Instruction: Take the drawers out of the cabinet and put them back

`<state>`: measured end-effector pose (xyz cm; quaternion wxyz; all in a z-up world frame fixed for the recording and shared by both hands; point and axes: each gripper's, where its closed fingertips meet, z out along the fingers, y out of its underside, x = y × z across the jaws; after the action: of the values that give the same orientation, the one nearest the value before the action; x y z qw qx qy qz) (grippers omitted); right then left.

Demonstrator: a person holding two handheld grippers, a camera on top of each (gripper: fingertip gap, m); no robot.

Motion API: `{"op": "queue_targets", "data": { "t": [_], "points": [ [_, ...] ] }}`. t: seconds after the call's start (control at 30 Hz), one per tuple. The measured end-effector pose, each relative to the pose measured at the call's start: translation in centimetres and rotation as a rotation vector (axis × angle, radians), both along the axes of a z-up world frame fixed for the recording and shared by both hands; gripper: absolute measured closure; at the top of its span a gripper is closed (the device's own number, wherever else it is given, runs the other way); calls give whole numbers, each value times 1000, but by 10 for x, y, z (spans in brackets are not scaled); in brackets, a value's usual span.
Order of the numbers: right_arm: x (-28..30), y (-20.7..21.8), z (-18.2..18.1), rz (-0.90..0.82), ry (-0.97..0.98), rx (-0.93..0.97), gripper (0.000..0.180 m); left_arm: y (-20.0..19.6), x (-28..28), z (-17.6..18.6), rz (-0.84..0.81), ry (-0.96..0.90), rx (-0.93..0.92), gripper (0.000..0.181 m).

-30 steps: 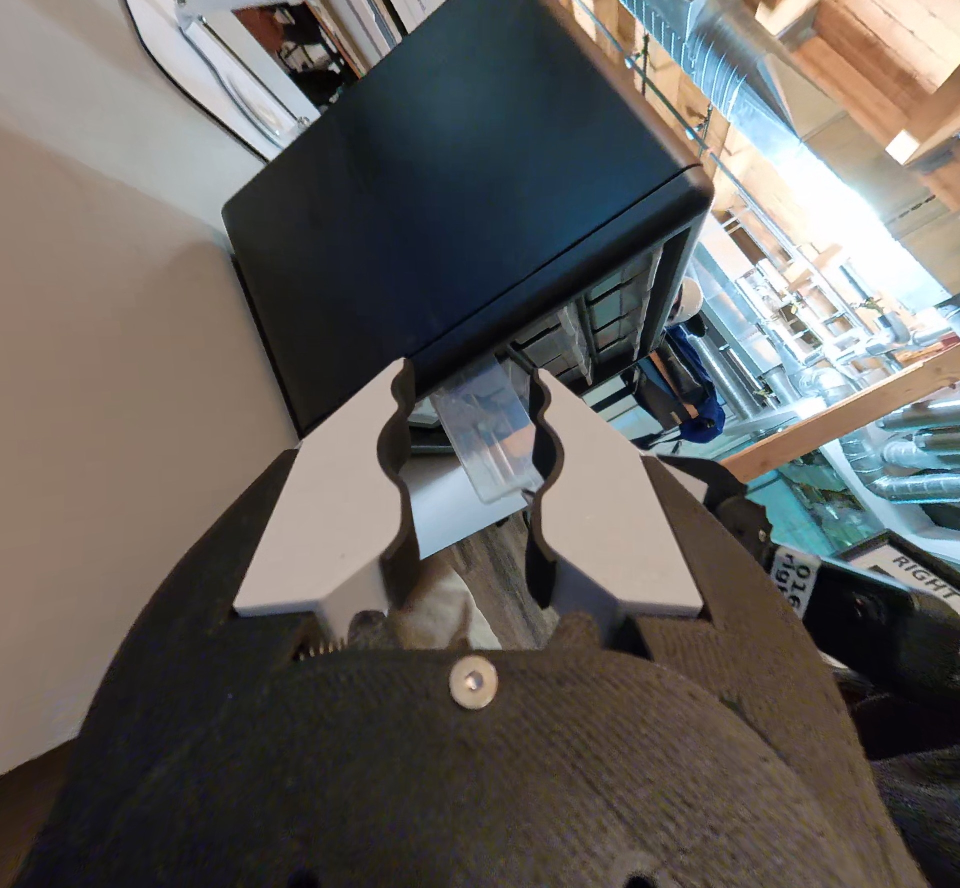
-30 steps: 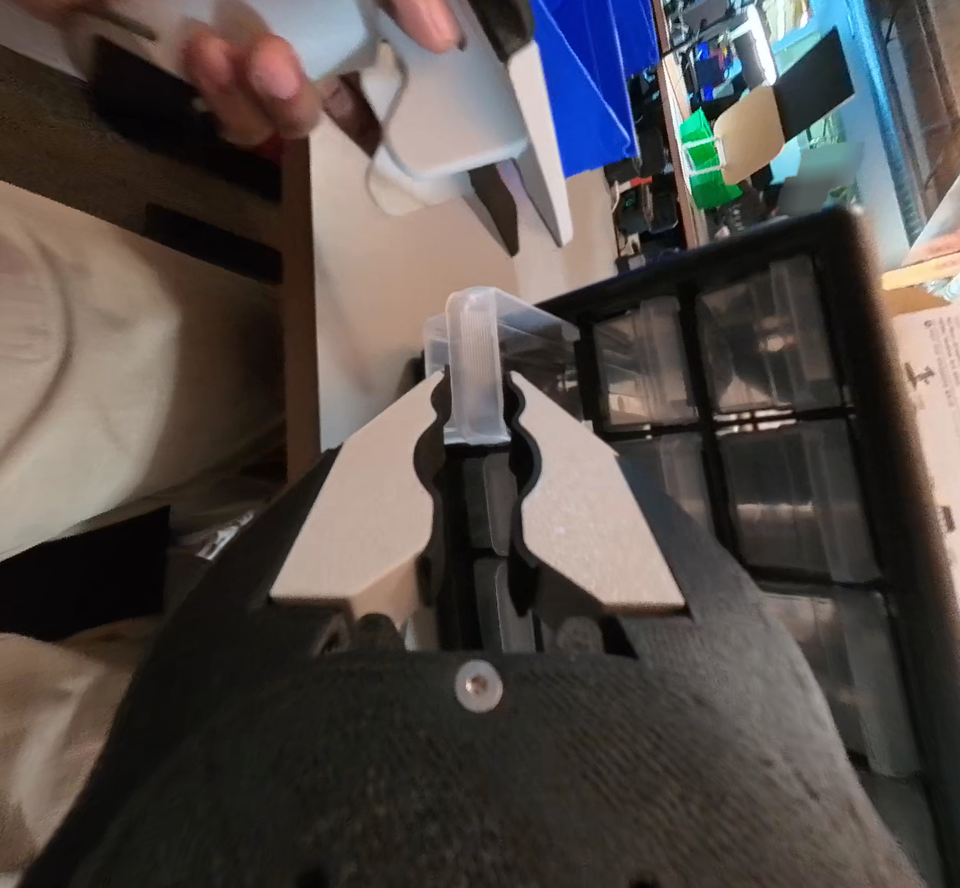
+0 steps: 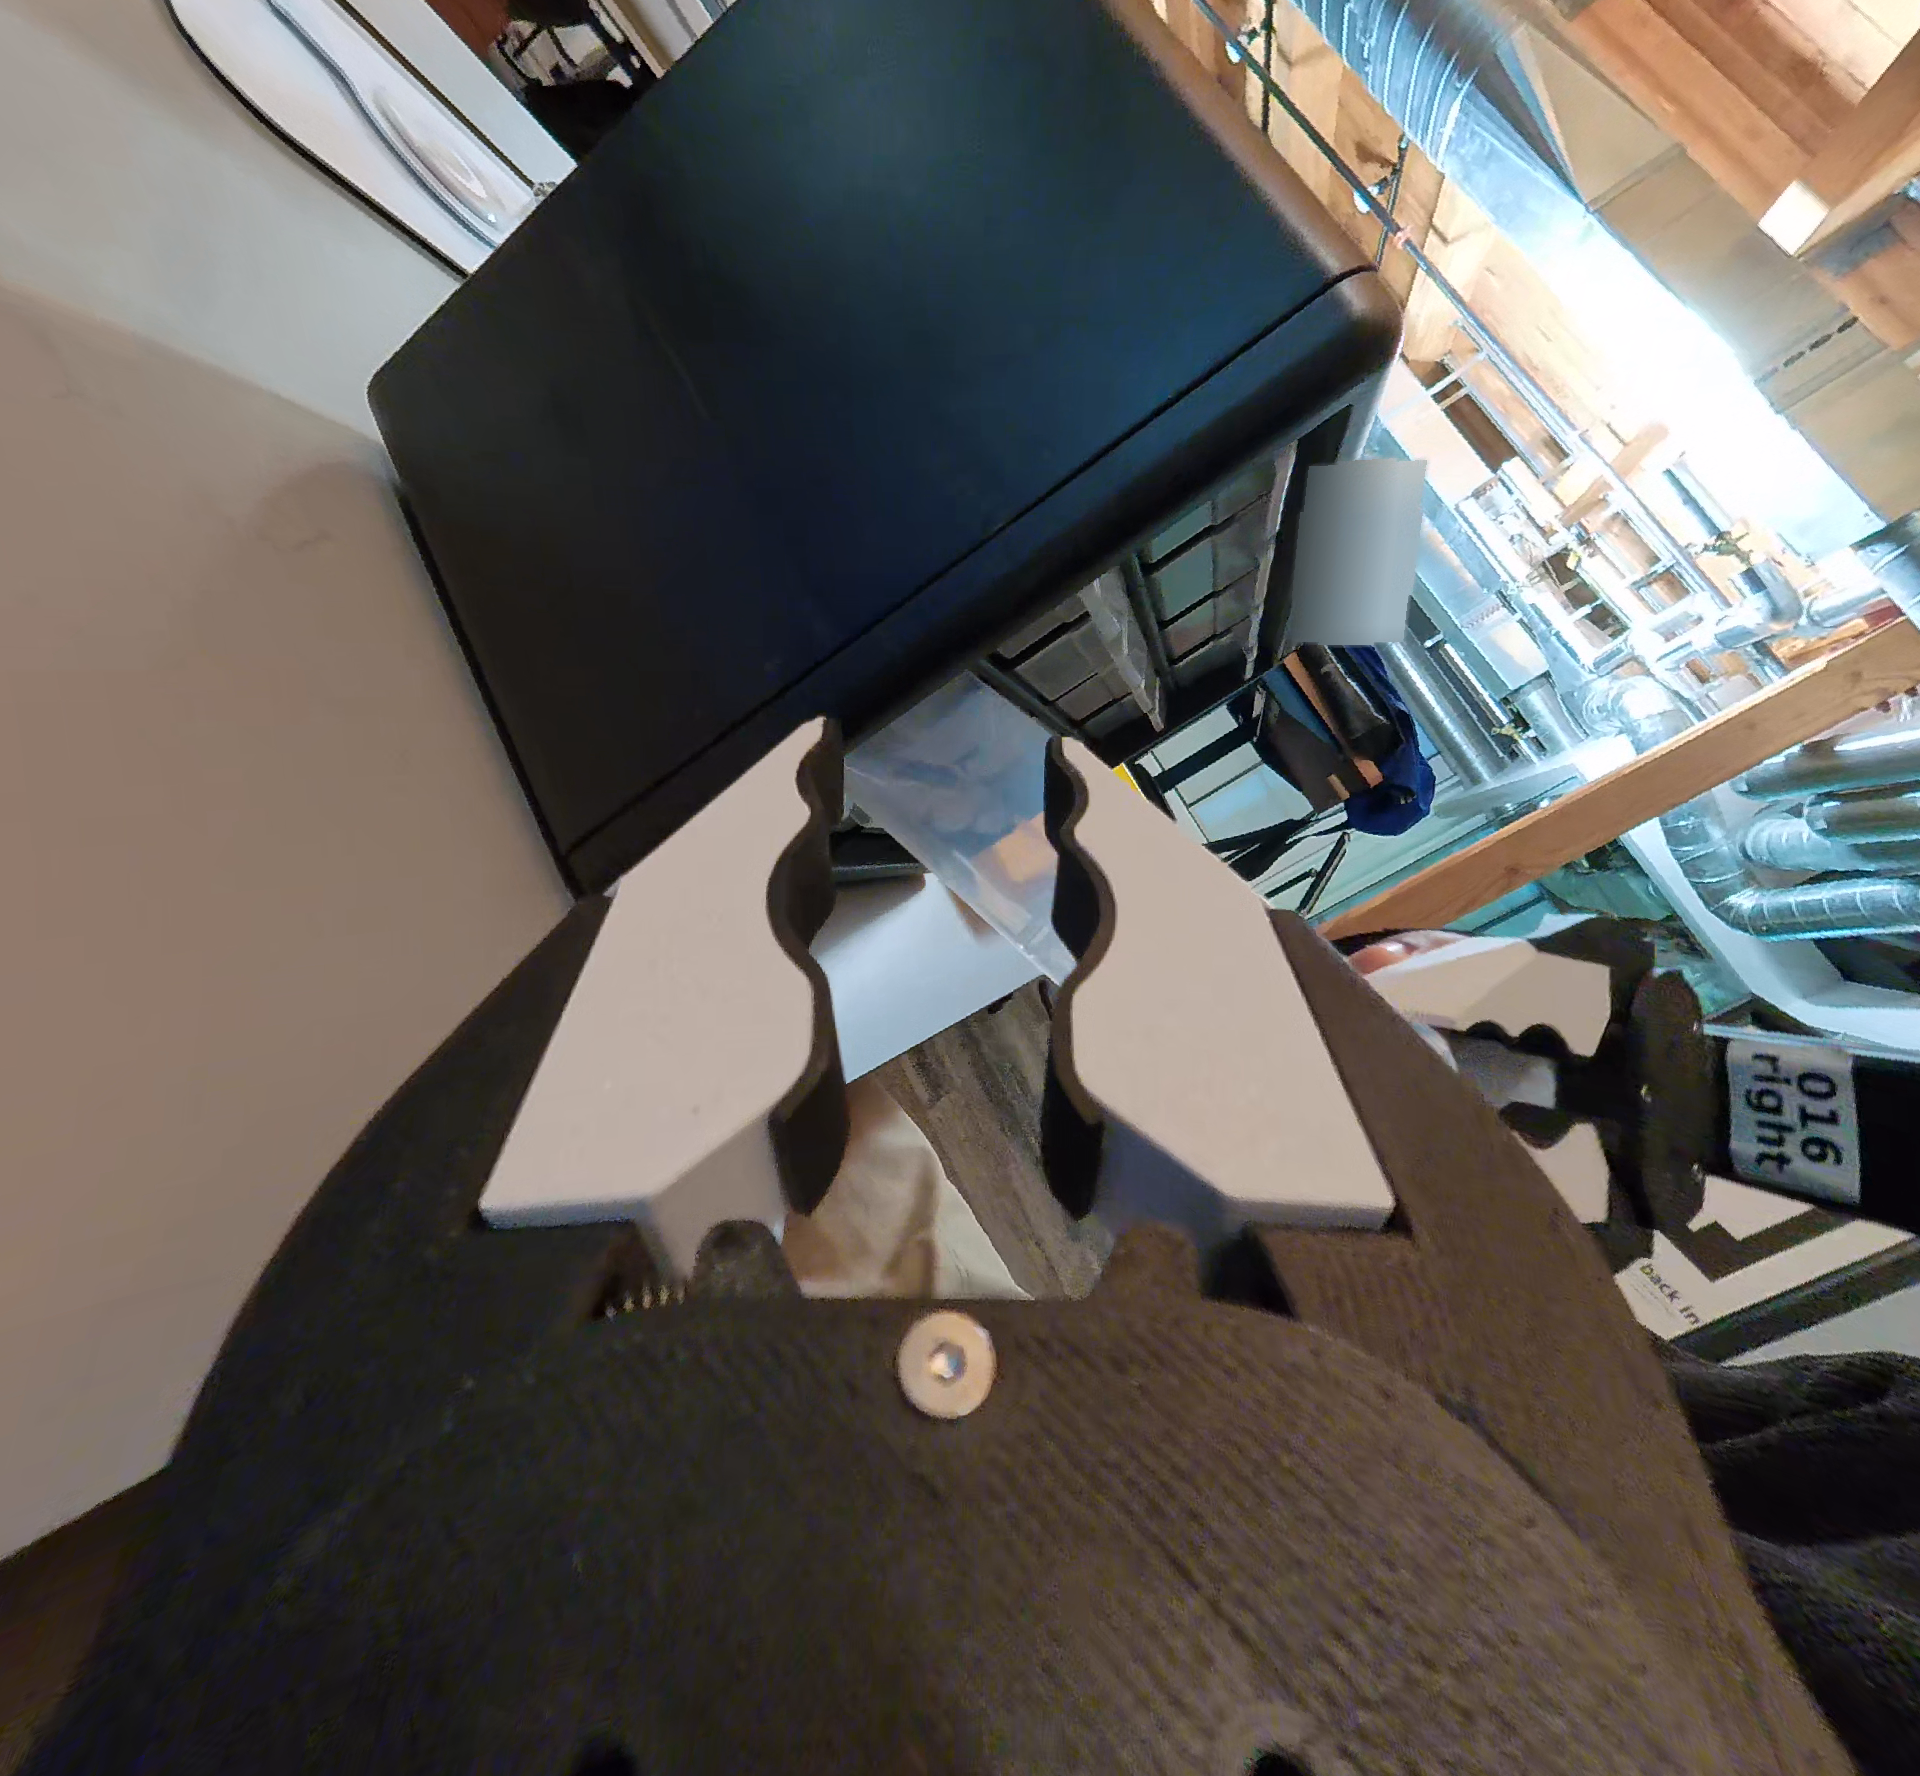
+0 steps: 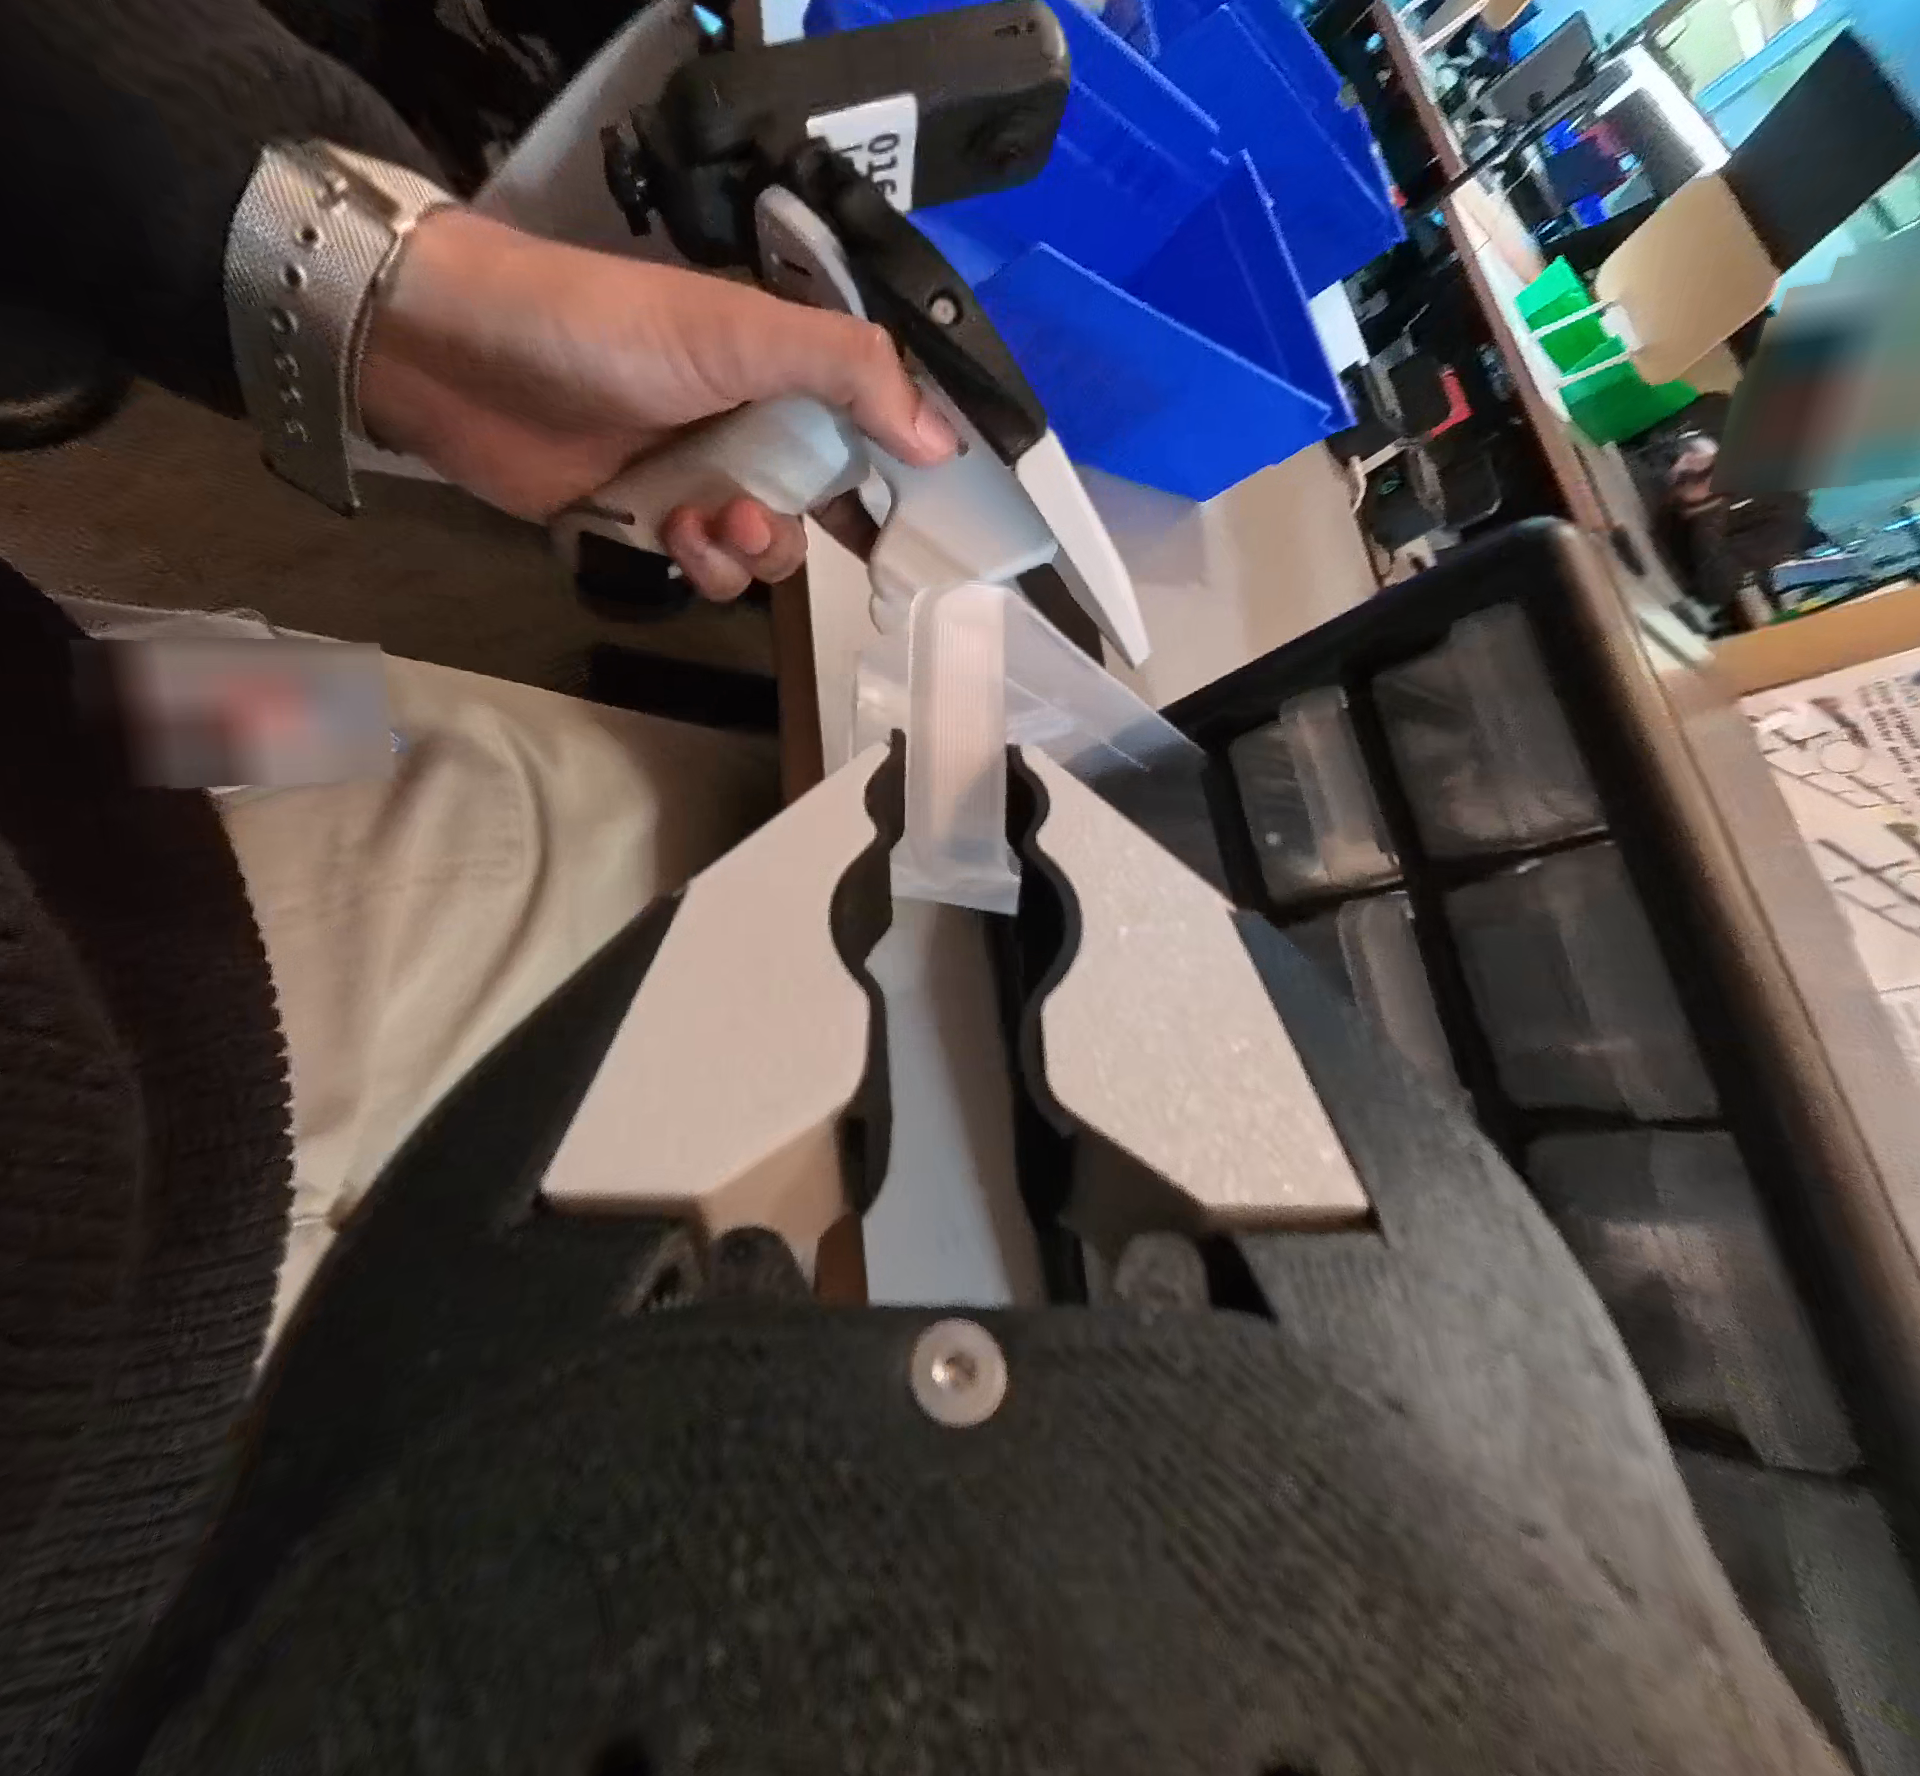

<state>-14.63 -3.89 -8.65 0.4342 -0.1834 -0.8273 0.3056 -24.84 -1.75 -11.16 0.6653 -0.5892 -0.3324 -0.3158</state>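
Right tongs [image 4: 954, 817] are clamped on the ribbed handle of a clear drawer [image 4: 956, 687], pulled out past the cabinet [image 4: 1621, 895] front and hanging over the counter [image 4: 1288, 563] edge. Left tongs [image 3: 940, 879] are spread apart with nothing in them, just beside the drawer's far end near the cabinet's bottom corner. Open counter on the cabinet's left side; blue bins [image 4: 1143, 199] sit well behind.
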Motion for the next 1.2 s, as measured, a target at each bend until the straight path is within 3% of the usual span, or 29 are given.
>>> {"op": "queue_targets", "data": {
  "t": [0.2,0.6,0.73,0.87,1.03,1.2],
  "points": [
    [1,6,9,-3,-52,-103,162,1,1,0,-7,-3,4,145],
    [3,27,39,-20,-151,-493,162,4,6,-2,-38,-31,12,145],
    [18,32,65,32,-164,-648,162,4,6,-1,-40,-33,15,145],
    [43,44,117,107,-119,-808,162,5,9,-1,-46,-26,14,145],
    [76,103,186,28,105,-813,163,7,15,2,-52,-23,17,145],
    [93,233,206,-405,355,-528,163,8,18,6,-49,-12,23,145]
  ]
}}
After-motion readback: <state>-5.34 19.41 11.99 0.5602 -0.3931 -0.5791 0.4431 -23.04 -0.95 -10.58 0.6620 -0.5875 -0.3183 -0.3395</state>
